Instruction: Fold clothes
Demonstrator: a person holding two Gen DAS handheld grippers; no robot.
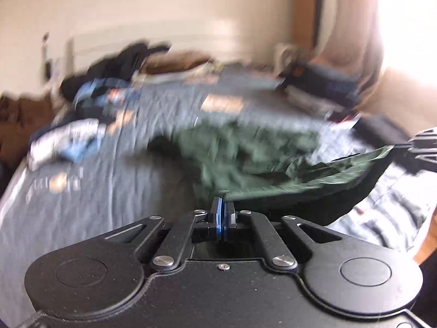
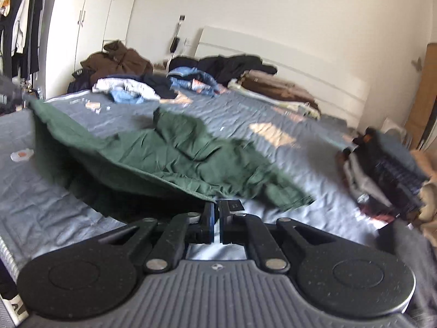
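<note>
Green cloth, one shirt, is gripped along its hem by two closed grippers, left and right, above one bed.

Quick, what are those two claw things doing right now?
Left gripper: closed, pinching the green garment's edge.
Right gripper: closed on the same garment's hem.

Motion blur smears nearly everything in the left wrist view: the clothes pile at ten o'clock and the folded stack at two o'clock lose their outlines. The right gripper is cut off at three o'clock.
</note>
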